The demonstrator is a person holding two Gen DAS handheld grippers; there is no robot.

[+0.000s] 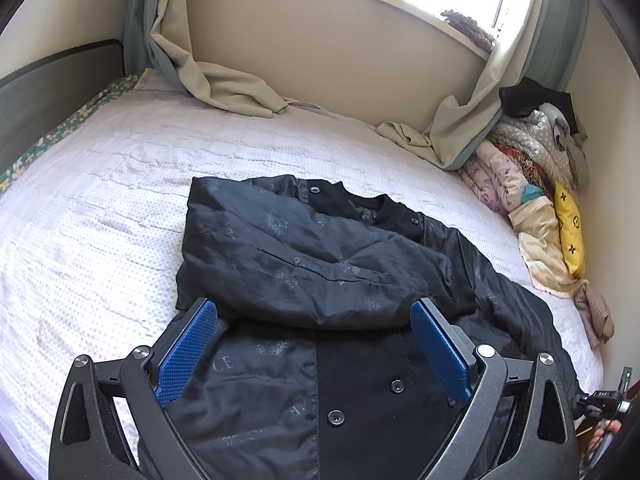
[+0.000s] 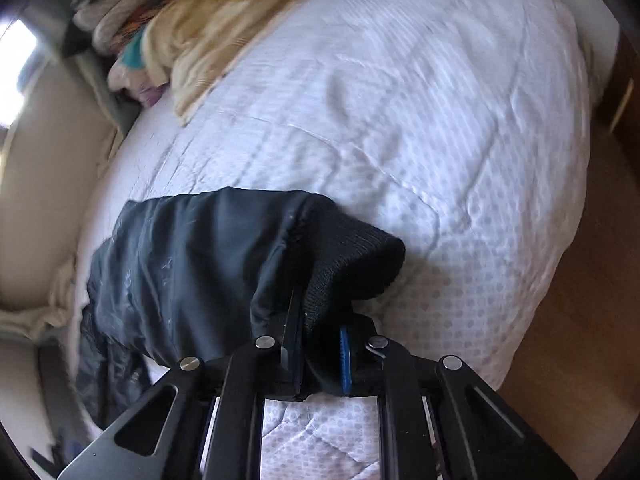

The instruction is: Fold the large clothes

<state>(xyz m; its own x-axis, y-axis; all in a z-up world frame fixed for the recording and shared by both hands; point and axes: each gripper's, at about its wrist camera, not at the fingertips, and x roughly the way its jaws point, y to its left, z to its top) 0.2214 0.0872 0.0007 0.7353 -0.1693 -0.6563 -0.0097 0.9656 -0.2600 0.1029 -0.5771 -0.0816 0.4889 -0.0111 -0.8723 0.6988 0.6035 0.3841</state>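
Observation:
A black buttoned jacket (image 1: 320, 264) lies on the white quilted bed (image 1: 100, 208), one sleeve folded across its chest. My left gripper (image 1: 314, 316) hovers open above the jacket's lower front, its blue pads (image 1: 188, 348) wide apart with nothing pinched between them. In the right wrist view my right gripper (image 2: 320, 344) is shut on the jacket sleeve (image 2: 192, 264) at its ribbed black cuff (image 2: 352, 264). The cloth bunches between the blue pads (image 2: 345, 364). The sleeve drapes away to the left over the bed (image 2: 440, 140).
A pile of folded blankets and clothes (image 1: 532, 184) with a yellow pillow (image 1: 568, 232) sits at the bed's right side by the wall. Beige curtains (image 1: 224, 84) spill onto the far edge under the window. A wooden floor (image 2: 580, 320) shows past the bed's edge.

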